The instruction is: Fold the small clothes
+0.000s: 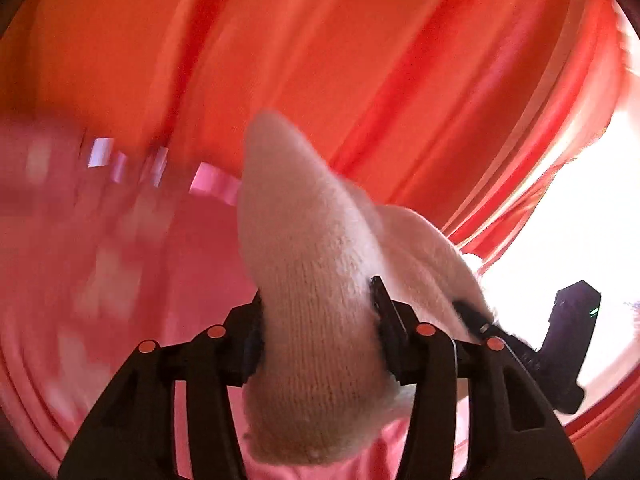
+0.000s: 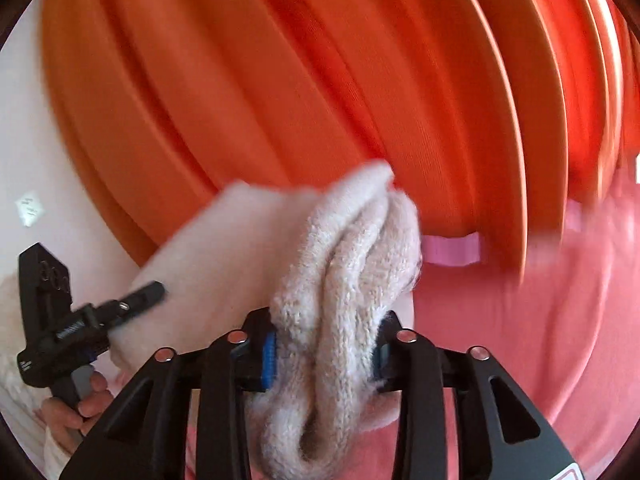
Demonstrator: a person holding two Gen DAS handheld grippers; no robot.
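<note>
Both grippers clamped one cream knitted garment (image 1: 316, 280).
The left gripper (image 1: 316, 332) and right gripper (image 2: 324, 352) pinched it before orange pleated curtains (image 2: 280, 80).

A home bedroom: orange curtains (image 2: 320, 92), pink bedsheet (image 2: 540, 340), bright window (image 1: 592, 208).

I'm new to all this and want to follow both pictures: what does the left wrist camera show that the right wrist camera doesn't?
Left wrist only: a glaring white window area beside the curtain.

Right wrist only: a bare hand holding the left hand-held gripper, and a small white paper on a pale wall.

Both: the cream knitted garment clamped by both hand-held grippers, pleated orange curtain, pink bedspread.
</note>
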